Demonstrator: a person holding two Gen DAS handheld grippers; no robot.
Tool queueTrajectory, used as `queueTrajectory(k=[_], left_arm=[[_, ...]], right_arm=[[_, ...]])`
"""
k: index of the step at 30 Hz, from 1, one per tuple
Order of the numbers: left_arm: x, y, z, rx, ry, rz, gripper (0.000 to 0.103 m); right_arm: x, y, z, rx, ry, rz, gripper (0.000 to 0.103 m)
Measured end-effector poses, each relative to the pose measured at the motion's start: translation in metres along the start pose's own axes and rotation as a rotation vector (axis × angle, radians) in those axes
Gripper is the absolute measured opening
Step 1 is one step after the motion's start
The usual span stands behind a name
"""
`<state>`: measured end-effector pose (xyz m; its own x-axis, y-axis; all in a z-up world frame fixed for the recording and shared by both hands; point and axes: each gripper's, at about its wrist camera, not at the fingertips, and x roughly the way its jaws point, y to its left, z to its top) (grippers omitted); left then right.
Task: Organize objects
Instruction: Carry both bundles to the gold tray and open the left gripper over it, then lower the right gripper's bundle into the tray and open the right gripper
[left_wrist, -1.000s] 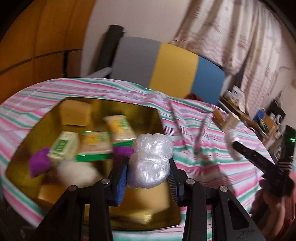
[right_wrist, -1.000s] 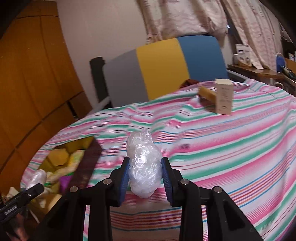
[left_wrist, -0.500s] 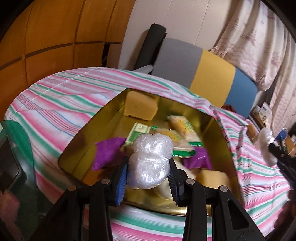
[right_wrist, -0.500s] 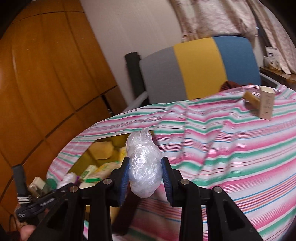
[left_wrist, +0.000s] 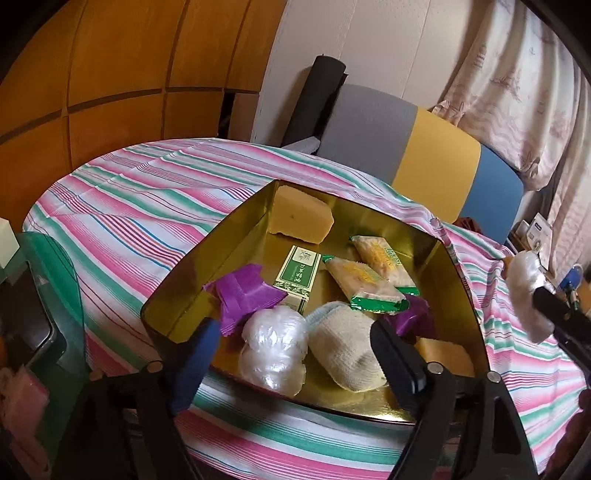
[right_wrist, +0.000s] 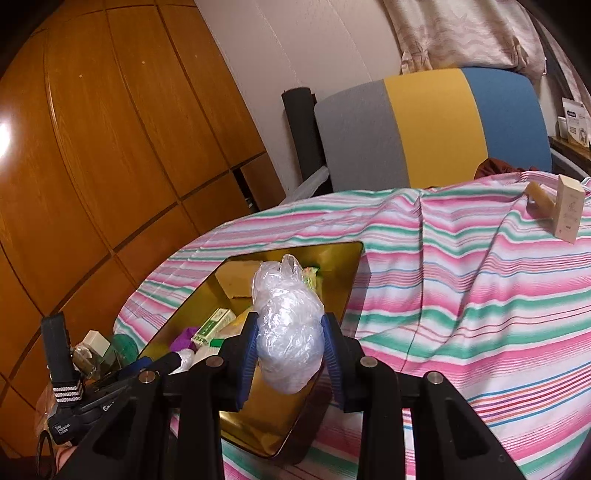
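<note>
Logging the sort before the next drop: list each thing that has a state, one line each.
Left tool: open, jaws just opened, nothing gripped.
Plastic-wrapped bundle: released, lying in the tin between the open fingers.
Right tool: shut on a second plastic bundle, held above the tin's edge.
Gold tin: lidless, partly filled.
Green-edged snack packets: sealed, lying flat.
Small carton: upright on the cloth.
</note>
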<state>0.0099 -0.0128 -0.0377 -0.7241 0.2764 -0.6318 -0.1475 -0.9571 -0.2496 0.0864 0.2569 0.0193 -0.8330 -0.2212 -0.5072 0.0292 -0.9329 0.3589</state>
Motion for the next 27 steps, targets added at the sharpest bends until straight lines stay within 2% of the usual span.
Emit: queueTrajectory(k=[5, 14, 20, 27], left_arm=[[-0.006, -0.004, -0.001, 0.002, -0.019, 0.009, 0.102], [-0.012, -0.002, 0.001, 0.028, 0.002, -0.005, 0.103], [-0.016, 0.006, 0.003, 0.042, -0.006, 0.039, 0.103], [-0.02, 0.022, 0.003, 0.007, 0.005, 0.058, 0.103]], right_arm=[[0.015, 0.011, -0.001, -0.023, 0.059, 0.032, 0.033], [0.069, 0.056, 0.007, -0.104, 0.199, 0.122, 0.033], [0.116, 0.09, 0.025, -0.162, 0.283, 0.167, 0.033], [0.178, 0.118, 0.039, -0.195, 0.4, 0.178, 0.033]])
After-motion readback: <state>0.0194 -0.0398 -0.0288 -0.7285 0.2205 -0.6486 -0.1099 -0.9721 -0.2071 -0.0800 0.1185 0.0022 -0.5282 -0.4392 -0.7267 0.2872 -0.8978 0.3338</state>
